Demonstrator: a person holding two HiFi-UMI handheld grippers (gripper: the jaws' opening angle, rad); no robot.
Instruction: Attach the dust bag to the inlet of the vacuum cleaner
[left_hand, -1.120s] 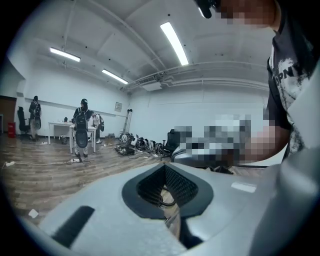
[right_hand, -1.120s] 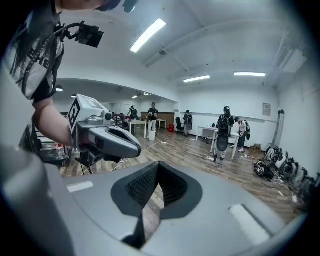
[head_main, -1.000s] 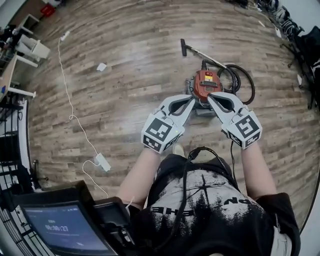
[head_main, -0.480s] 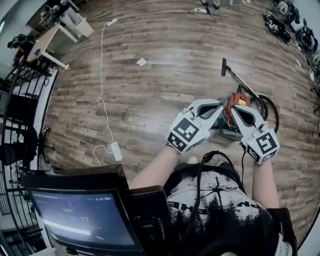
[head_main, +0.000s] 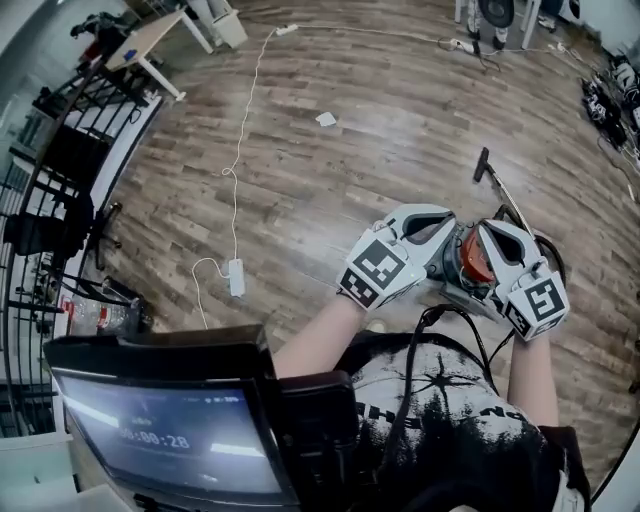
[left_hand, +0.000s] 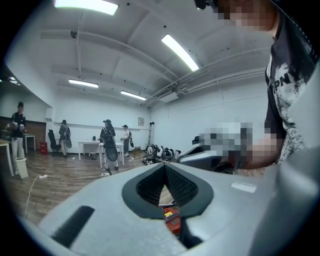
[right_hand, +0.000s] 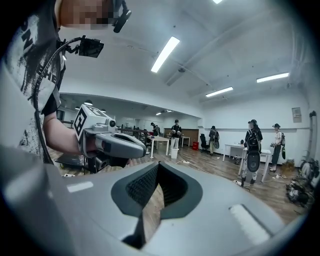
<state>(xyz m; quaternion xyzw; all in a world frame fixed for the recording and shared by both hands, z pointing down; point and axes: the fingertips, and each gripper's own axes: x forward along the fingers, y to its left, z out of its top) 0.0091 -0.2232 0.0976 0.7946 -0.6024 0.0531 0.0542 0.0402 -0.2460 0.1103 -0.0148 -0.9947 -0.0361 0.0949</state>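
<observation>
left gripper (head_main: 448, 232): jaws closed together, holding nothing | right gripper (head_main: 486, 238): jaws closed together, holding nothing | both were held side by side above the vacuum cleaner (head_main: 470, 262), likely poised to reach down | vacuum cleaner sat on the floor (head_main: 300, 180) between them | dust bag: not visible in any view

right tongs (right_hand: 158, 166) closed, empty; left tongs (right_hand: 136, 148) near; people (right_hand: 252, 150) standing beyond

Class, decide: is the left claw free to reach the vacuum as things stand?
Likely yes: the left claw, shut and empty, hangs over the vacuum with nothing between them.
</observation>
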